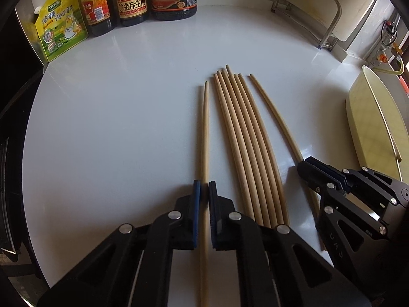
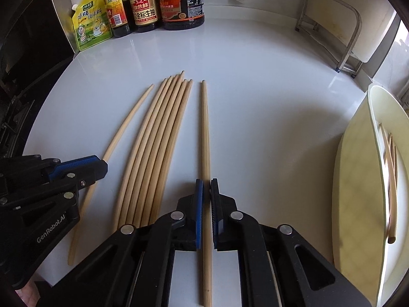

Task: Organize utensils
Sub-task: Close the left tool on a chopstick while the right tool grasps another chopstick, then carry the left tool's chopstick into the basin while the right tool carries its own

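Observation:
Several wooden chopsticks lie lengthwise on the white counter (image 1: 115,128). A tight bundle (image 1: 245,140) lies in the middle and shows in the right wrist view (image 2: 158,140) too. My left gripper (image 1: 204,192) is shut on the leftmost chopstick (image 1: 204,128), which shows left of the bundle in the right wrist view (image 2: 127,125). My right gripper (image 2: 206,192) is shut on the rightmost single chopstick (image 2: 205,133), which also shows in the left wrist view (image 1: 278,120). A pale yellow tray (image 2: 358,179) at the right holds a few chopsticks (image 2: 391,179).
Sauce bottles (image 1: 130,0) and a yellow-green seasoning pouch (image 1: 61,23) stand at the back left. A metal rack (image 1: 319,12) with a cutting board stands at the back right. The yellow tray (image 1: 370,128) lies along the right edge of the counter.

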`<state>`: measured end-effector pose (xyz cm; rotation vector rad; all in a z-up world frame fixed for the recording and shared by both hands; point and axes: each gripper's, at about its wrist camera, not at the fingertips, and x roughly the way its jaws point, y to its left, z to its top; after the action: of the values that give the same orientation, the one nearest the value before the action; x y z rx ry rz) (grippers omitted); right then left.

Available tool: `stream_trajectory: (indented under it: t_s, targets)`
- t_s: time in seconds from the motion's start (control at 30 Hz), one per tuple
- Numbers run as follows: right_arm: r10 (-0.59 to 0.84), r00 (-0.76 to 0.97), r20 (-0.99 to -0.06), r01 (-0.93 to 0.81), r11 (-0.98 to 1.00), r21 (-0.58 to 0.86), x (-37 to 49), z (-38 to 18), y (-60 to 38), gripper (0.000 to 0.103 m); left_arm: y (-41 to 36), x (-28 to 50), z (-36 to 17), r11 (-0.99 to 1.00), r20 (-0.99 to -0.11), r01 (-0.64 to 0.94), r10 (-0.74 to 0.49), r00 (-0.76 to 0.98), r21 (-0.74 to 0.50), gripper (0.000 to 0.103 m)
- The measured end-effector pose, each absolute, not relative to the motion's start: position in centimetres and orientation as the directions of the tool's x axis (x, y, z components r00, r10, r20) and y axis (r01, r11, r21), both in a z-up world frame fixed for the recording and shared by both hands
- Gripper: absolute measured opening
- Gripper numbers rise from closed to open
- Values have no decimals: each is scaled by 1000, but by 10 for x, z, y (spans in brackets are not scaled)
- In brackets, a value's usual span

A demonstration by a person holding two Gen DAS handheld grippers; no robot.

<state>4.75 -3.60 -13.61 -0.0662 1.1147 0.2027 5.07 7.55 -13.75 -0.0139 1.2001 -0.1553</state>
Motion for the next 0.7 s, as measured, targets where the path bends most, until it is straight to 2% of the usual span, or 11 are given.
stream_trajectory:
  t_s: [0.43,0.7]
  targets:
    - [269,472,-839,-140,963,231,20,-75,-54,6,74,38,-89,977,-918,187,-161,362,-98,7]
    - [242,550,-799,-51,965,257,-1,-36,-110,6,23,46,-45,940,-886,323,-242,395,-113,7]
